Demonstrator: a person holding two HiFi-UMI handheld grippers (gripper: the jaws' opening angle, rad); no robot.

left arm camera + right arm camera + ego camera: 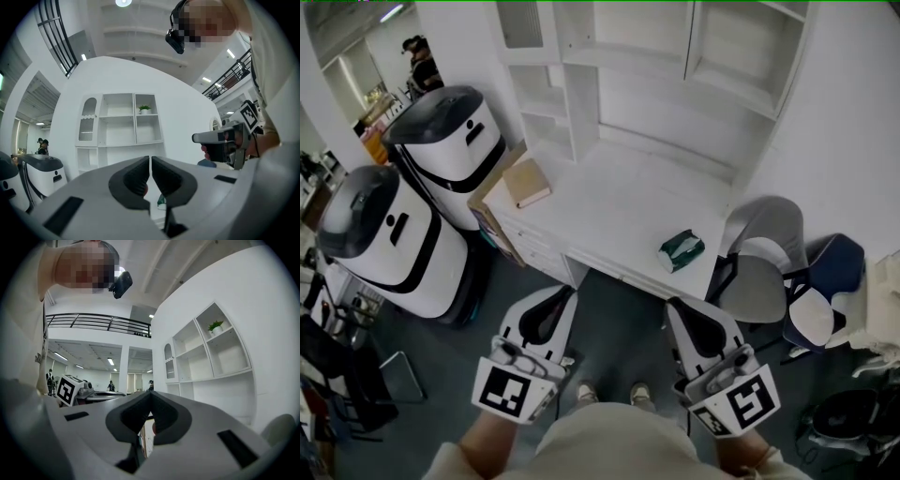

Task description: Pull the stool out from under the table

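Table (609,202) and shelves (656,56) were white. Book (528,182) at table's 9 o'clock was tan; packet (682,249) at 4 o'clock green-white. Robot (445,141) white, black top and stripe. Left gripper (566,293) and right gripper (676,306) pale grey, black pads, black-white square markers. Chair (757,277) grey. Floor (619,347) dark grey.

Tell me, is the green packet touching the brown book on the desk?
Apart. The head view shows the green packet near the desk's right front edge and the brown book at its left corner, with bare white top between.
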